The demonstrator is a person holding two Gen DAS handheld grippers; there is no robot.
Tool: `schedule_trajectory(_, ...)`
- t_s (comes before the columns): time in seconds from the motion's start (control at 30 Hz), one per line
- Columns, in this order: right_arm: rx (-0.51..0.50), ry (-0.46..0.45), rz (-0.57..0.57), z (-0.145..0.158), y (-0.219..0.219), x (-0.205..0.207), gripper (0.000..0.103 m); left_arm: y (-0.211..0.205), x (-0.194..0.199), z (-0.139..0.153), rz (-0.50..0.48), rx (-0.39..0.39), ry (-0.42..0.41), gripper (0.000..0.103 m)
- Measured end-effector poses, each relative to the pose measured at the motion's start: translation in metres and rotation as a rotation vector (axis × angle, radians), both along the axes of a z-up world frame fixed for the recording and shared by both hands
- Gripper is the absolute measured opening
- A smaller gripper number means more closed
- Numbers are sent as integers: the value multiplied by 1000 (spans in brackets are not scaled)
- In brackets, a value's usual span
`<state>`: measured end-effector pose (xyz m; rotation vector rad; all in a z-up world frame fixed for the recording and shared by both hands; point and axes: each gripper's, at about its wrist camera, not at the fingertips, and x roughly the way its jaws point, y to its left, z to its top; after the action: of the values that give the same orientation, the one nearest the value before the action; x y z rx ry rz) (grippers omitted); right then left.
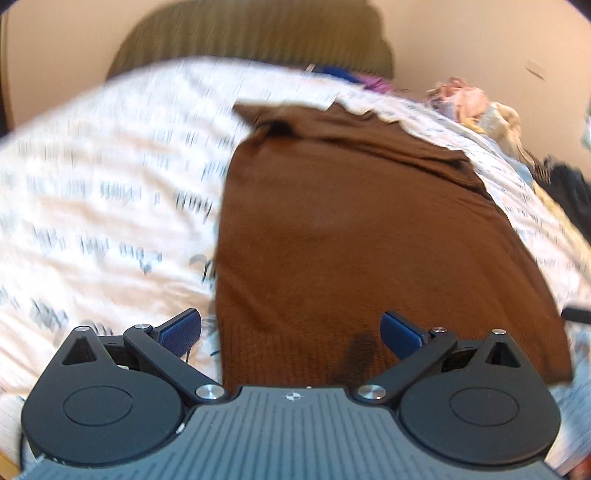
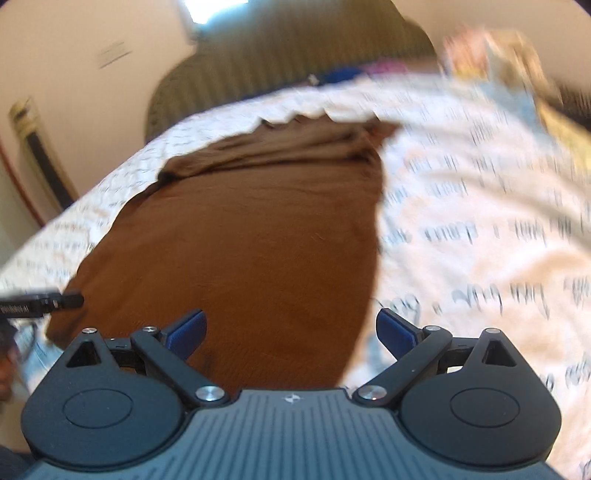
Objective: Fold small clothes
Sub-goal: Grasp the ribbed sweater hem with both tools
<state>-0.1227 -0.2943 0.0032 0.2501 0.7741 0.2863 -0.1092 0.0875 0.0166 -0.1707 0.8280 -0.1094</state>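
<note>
— How many garments do we count laid out flat?
— One brown garment (image 1: 369,240), on one white printed bedsheet (image 1: 110,184).
— And tools?
— We count two: the left tool (image 1: 291,332) and the right tool (image 2: 291,332), each with two blue pads.
— Anything else?
— One olive headboard (image 1: 251,33), and one blurred heap of clothes (image 1: 480,107); we cannot count its pieces.

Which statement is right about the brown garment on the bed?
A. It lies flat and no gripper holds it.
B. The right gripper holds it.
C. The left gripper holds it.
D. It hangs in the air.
A: the brown garment lies spread on the printed sheet, and the left gripper and right gripper are both open and empty.
</note>
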Motion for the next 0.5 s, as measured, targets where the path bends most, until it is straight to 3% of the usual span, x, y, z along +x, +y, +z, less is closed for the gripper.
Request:
schedule_trajectory(0.1, 110, 132, 6, -12, -13, 13, 99, 20, 9, 1, 47, -173, 28, 101)
schedule_trajectory(0.27, 356, 233, 80, -18, -22, 21, 100, 59, 26, -12, 22, -628, 140, 98)
schedule_trajectory(0.33, 465, 288, 105, -26, -27, 26, 100, 69, 29, -21, 8, -764, 188, 97)
schedule_trajectory(0.4, 529, 307, 91, -31, -29, 30, 100, 74, 32, -26, -29, -829, 227, 94)
schedule_trajectory(0.5, 601, 331, 82, -36, -36, 32, 100, 75, 32, -25, -82, -848, 249, 89)
